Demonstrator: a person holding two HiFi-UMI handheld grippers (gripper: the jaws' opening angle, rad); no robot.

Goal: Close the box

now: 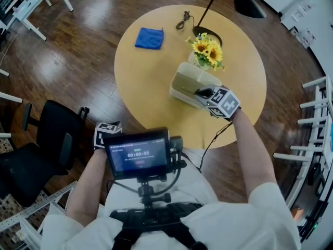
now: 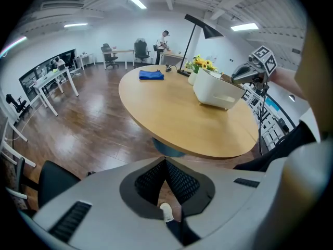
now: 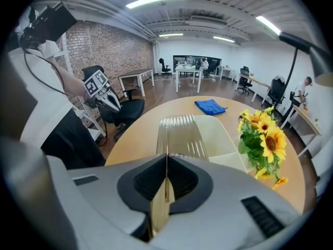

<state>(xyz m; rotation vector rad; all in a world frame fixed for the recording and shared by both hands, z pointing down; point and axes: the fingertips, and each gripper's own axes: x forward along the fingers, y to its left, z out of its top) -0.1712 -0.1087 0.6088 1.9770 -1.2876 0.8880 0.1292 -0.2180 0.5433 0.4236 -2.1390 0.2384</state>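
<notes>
round table [image 1: 151, 98]; box [image 1: 187, 85] long axis far-left to near-right. only right gripper view shows right gripper [image 3: 166, 163] clamped on ribbed lid [image 3: 179, 134]; left gripper [image 2: 165, 164] closed, empty.

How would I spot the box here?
Find the round wooden table. Toward its far side stand yellow sunflowers; the cream plastic box sits just nearer the person. Unlike its neighbours, it has a ribbed translucent lid.

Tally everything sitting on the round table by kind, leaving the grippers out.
Lidded box: 1
Blue cloth: 1
Sunflower bunch: 1
Desk lamp: 1
Dark cord: 1
Total: 5
</notes>
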